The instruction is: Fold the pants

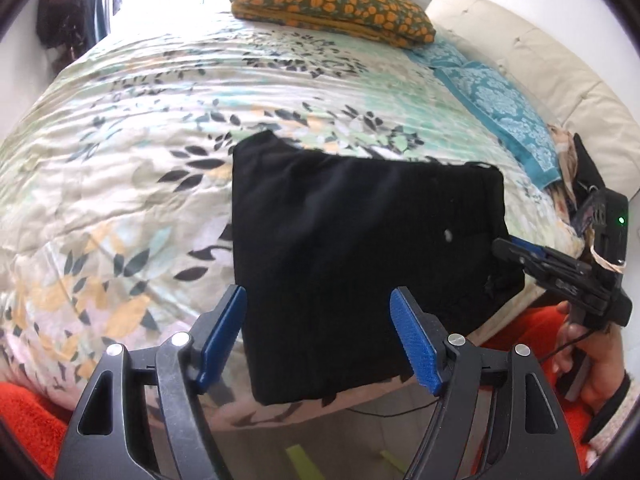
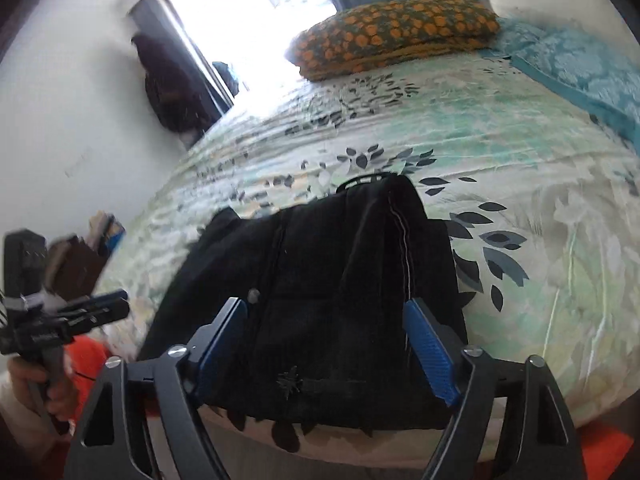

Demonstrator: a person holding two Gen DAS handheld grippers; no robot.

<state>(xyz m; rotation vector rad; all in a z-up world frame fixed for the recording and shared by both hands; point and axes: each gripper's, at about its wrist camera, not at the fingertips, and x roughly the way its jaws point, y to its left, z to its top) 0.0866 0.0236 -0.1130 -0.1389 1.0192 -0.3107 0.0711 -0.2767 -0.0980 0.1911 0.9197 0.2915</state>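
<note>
The black pants point(image 1: 360, 248) are seen folded into a thick, square pile on the bed point(image 1: 140, 128), close to its near edge and nearer its near right corner. The pile looks soft and floppy, not stiff, so it can be bent or squashed with ease, and it is likely light. Nothing about it can break. The cloth looks a bit fuzzy, so it should not slip much between the blue pads. Because many layers are stacked, the top layers could slide off if only one is pinched. A good place to be held is the thick folded edge, with all the layers taken together, one side for each gripper. The left gripper point(image 1: 320, 332) is held above the near edge of the pile with its fingers spread wide, and nothing is held in it. The right gripper point(image 2: 326, 340) is seen over the near right side of the pile, its fingers apart in its own view, and no cloth is seen pinched between them.
</note>
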